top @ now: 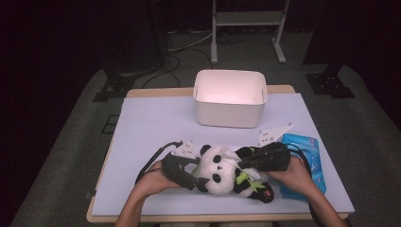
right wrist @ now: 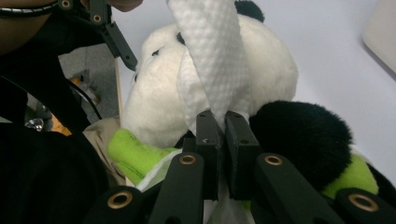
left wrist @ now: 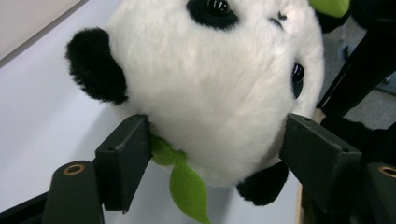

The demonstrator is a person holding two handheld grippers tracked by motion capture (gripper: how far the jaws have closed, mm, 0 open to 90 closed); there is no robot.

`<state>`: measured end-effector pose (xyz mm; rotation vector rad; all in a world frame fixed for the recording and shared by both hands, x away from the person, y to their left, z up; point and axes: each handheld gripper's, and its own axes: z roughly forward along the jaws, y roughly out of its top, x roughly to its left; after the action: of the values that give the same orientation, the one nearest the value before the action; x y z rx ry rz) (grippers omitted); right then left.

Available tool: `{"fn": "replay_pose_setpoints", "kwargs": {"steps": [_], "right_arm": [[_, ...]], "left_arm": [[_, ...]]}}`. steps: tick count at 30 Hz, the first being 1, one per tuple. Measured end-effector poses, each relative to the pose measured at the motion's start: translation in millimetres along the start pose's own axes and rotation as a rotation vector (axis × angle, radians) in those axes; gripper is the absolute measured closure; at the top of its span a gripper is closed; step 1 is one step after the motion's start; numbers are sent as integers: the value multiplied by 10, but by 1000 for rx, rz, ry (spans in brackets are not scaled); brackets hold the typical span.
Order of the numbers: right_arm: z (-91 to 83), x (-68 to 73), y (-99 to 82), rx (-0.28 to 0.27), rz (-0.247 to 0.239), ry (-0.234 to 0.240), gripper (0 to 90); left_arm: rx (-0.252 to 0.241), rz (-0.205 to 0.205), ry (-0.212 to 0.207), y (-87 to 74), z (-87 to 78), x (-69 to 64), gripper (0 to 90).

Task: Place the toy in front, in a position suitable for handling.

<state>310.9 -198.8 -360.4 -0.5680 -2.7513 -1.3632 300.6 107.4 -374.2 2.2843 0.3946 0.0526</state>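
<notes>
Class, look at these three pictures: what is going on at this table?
A person works on a black-and-white plush panda with two hand-held grippers. The left gripper clamps the panda's white head. The right gripper pinches a white textured wipe and lays it over the head. A blue wipe packet lies at the right, a white plastic bin behind.

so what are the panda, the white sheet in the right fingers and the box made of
The black-and-white plush panda toy looks like soft synthetic fur, fuzzy pile throughout, with green felt-like leaves. The white dimpled wipe sheet seems to be nonwoven cloth or embossed paper, judging by its quilted texture and soft drape. The white rectangular open bin looks like matte moulded plastic, with smooth walls and rounded corners.
</notes>
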Motion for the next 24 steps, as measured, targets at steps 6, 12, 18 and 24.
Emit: {"fn": "replay_pose_setpoints", "kwargs": {"steps": [6,12,18,24], "right_arm": [[-13,74,-60,6,-25,-3,846],[-56,80,-120,-5,-13,11,847],[-14,79,-86,-4,-20,10,848],[124,71,68,-11,-39,20,849]], "left_arm": [[2,-50,-35,-28,45,52,153],[-9,-98,-120,-9,143,139,105],[-14,-39,-71,23,119,125,250],[-39,13,22,-32,2,122,379]]}}
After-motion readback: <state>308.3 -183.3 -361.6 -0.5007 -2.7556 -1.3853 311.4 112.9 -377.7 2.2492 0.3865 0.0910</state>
